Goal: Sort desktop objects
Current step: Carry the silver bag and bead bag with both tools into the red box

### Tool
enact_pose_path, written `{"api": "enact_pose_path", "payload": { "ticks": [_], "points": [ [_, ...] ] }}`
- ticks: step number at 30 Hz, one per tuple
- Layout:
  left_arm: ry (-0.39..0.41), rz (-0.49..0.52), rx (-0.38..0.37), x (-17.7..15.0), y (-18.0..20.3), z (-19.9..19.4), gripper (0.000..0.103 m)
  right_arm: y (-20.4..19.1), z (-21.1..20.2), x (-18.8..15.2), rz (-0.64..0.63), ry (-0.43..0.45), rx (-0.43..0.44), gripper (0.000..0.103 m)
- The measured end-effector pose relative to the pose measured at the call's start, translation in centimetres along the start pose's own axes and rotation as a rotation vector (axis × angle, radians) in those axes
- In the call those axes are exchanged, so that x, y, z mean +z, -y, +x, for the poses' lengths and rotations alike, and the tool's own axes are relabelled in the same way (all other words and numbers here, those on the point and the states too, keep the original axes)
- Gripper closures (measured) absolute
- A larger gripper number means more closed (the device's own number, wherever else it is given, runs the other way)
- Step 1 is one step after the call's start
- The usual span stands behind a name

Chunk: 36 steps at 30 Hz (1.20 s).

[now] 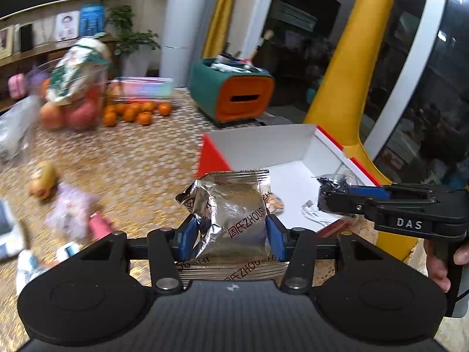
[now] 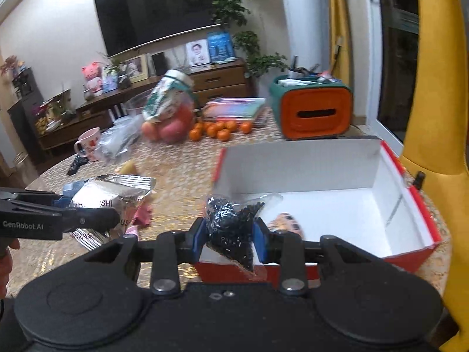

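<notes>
Above box [image 2: 293, 161] near rim: right gripper [image 2: 228, 231] pinching bead bag [image 2: 231, 223]; left gripper [image 1: 231, 234] clamping foil packet [image 1: 231, 205] beside box's left edge.

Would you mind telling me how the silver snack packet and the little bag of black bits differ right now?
The silver snack packet is opaque crinkled foil with printed lettering; the bag of black bits is clear plastic showing its contents. The packet sits in the left gripper short of the red-and-white box; the bag hangs in the right gripper over the box's near edge. Both are clamped.

black flat-screen television [image 2: 158, 8] on wall | leafy green potted plant [image 2: 252, 44] beside wooden sideboard [image 2: 217, 80] | yellow curtain [image 2: 433, 73] at right | framed photos [image 2: 197, 52] on sideboard
</notes>
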<state>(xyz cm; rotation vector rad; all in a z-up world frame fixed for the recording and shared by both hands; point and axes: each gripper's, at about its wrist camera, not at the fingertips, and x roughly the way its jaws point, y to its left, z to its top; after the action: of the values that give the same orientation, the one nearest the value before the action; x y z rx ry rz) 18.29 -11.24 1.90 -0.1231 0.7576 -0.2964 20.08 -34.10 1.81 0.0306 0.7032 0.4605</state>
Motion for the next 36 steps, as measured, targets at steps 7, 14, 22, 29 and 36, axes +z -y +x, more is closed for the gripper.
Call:
{"api": "enact_pose_path", "payload": {
  "ticks": [7, 14, 22, 29, 36],
  "points": [
    [-0.049, 0.075, -0.019, 2.2, 3.7, 4.4, 0.054, 4.4, 0.4, 0.5, 0.038, 0.010, -0.083, 0.070],
    [-0.116, 0.145, -0.025, 3.0, 6.9, 9.3, 0.054, 7.6, 2.3, 0.7, 0.040, -0.020, -0.152, 0.070],
    [-0.192, 0.159, 0.005, 3.8, 8.2, 13.9, 0.054, 10.5, 5.3, 1.1, 0.072, -0.074, -0.184, 0.070],
    [-0.241, 0.190, 0.039, 3.3, 8.5, 16.6, 0.053, 11.7, 8.5, 1.2, 0.066, -0.151, -0.182, 0.070],
    [-0.256, 0.273, 0.043, 2.6, 9.5, 17.4, 0.053, 11.4, 9.7, 0.6, 0.040, -0.187, -0.186, 0.070]
  ]
}}
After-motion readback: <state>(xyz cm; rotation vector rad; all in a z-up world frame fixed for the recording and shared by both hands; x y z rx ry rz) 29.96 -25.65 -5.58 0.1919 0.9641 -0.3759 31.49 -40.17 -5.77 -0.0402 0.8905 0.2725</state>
